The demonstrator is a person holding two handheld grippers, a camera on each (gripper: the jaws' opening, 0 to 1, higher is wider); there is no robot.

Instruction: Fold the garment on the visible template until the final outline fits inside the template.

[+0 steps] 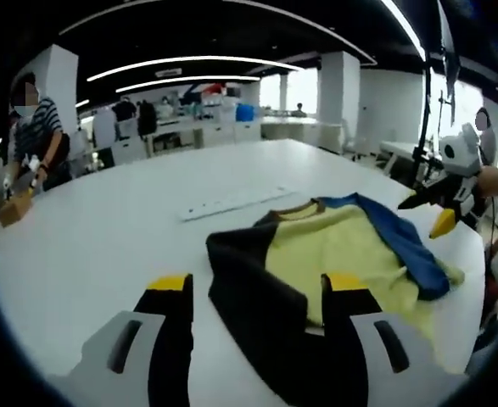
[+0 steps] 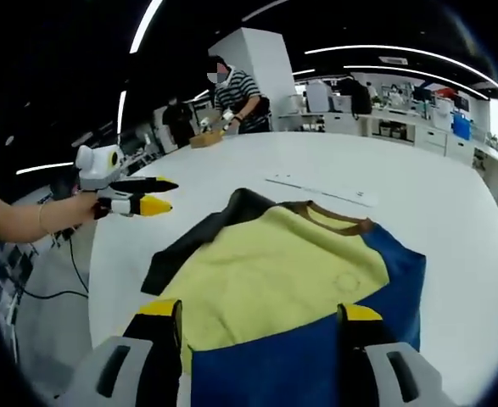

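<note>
White table [image 1: 104,229] in lit office, garment [image 2: 291,280] flat, both grippers' fingers released.

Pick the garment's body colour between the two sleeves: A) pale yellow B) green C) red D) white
A: the garment lies flat on the white table with a pale yellow body, a black sleeve on one side and a blue sleeve on the other; both tools hang open above it, holding nothing.
</note>
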